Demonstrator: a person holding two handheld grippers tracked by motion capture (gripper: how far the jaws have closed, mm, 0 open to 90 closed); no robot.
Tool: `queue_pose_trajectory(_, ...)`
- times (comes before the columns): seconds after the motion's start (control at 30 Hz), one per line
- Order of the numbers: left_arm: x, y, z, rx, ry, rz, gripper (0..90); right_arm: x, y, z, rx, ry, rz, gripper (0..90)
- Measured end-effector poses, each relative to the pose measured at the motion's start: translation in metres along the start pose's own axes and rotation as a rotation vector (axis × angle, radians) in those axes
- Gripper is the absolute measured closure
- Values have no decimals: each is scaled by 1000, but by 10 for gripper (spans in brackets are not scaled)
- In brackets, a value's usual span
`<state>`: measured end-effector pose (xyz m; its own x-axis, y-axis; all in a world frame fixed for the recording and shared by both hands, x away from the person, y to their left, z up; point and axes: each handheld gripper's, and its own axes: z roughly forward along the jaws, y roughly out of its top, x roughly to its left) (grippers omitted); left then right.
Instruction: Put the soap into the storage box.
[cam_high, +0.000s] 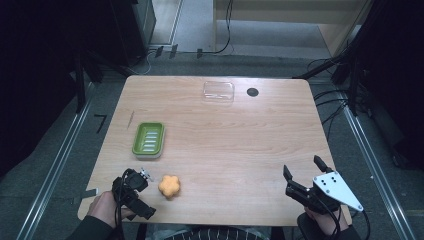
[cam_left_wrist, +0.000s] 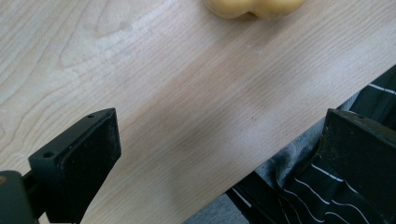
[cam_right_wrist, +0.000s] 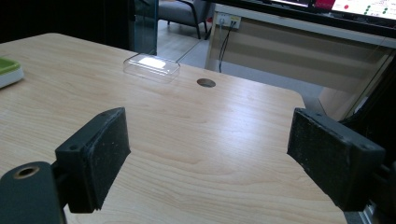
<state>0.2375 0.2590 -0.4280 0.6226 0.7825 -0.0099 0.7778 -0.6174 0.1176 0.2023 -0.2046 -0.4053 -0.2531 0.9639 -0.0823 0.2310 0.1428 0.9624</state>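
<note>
An orange flower-shaped soap (cam_high: 169, 185) lies near the table's front edge, left of centre. My left gripper (cam_high: 145, 194) rests just left of it at the front left corner, open, with nothing between its jaws. In the left gripper view the soap (cam_left_wrist: 254, 6) sits at the top edge, beyond the left gripper (cam_left_wrist: 223, 126). A green soap dish (cam_high: 148, 138) stands behind the soap, empty. My right gripper (cam_high: 302, 167) hovers at the front right, open and empty, and in the right gripper view the right gripper (cam_right_wrist: 212, 123) faces the far edge.
A clear plastic lid (cam_high: 218, 92) lies near the far edge, with a black round hole (cam_high: 252, 92) beside it. Both show in the right gripper view, the lid (cam_right_wrist: 151, 66) and the hole (cam_right_wrist: 206, 82). The person's striped clothing (cam_left_wrist: 322, 196) is past the front edge.
</note>
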Motion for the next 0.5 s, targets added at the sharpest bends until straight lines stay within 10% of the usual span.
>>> queue_pose_trajectory(0.5,-5,14,4,-57,7,29,0,0,0,-2,0,-7,1,132)
